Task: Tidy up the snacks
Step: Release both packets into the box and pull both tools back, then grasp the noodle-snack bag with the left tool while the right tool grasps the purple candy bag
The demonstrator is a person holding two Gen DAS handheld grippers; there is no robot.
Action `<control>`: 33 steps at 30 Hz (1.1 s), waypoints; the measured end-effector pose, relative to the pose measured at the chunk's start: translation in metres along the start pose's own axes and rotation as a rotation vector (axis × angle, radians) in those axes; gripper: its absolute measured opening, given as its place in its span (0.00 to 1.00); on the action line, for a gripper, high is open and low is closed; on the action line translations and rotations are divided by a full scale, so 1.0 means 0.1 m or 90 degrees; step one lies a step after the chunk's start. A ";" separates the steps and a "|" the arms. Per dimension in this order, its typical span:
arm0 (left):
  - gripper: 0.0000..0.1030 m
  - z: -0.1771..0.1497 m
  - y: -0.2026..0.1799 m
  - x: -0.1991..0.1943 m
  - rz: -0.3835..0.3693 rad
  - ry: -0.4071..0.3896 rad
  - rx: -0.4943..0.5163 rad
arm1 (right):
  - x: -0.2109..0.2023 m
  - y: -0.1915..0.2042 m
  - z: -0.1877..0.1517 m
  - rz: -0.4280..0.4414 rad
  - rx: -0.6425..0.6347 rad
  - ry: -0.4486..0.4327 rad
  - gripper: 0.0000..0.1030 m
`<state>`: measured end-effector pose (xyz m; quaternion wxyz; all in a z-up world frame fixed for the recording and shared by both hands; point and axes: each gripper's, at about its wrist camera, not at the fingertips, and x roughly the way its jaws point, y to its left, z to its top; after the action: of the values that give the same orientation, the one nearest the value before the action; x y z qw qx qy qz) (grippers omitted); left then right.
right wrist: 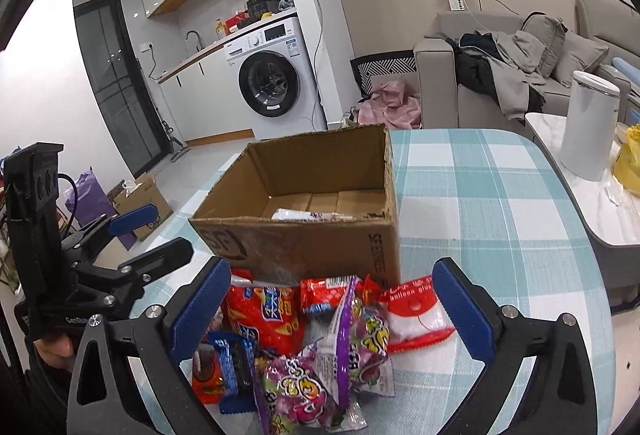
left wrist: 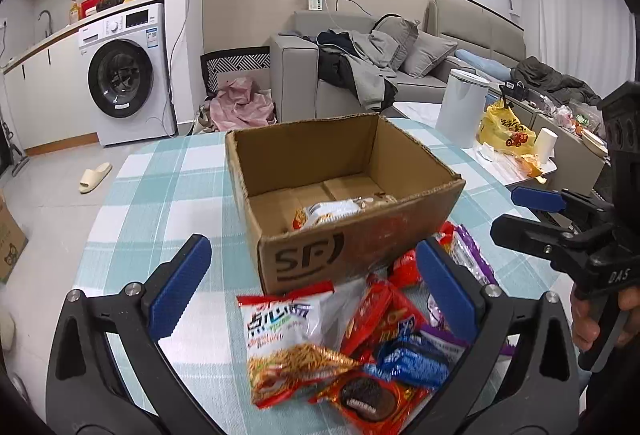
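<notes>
Snacks (left wrist: 320,347) lie heaped on the worktop (left wrist: 160,195) just before the cardboard box (left wrist: 344,171), so both hand-held grippers, left (left wrist: 316,299) and right (right wrist: 332,311), hang wide apart and empty above them, seemingly ready to pick.

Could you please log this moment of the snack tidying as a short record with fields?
surface: table with a teal checked cloth
container: open cardboard box, upright
in box: one snack packet on the bottom
outside box: pile of packets on the cloth before the box's near wall
left gripper: jaws open, holding nothing, above the pile
right gripper: jaws open, holding nothing, above the pile
</notes>
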<state>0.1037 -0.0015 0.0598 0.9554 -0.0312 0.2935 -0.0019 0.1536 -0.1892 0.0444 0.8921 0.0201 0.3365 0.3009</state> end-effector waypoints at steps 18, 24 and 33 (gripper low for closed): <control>0.99 -0.24 0.12 -0.04 0.006 0.022 -0.019 | -0.02 -0.06 -0.17 -0.004 -0.008 0.037 1.00; 0.99 -0.33 0.17 0.00 0.011 0.039 -0.022 | 0.01 -0.12 -0.19 -0.017 -0.005 0.060 1.00; 0.99 -0.48 0.30 0.13 0.012 0.077 -0.032 | 0.16 -0.21 -0.25 -0.023 0.021 0.102 1.00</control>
<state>0.0878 0.0250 0.0113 0.9348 -0.0520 0.3511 0.0127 0.1587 -0.2019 0.0105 0.8671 0.0049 0.4121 0.2799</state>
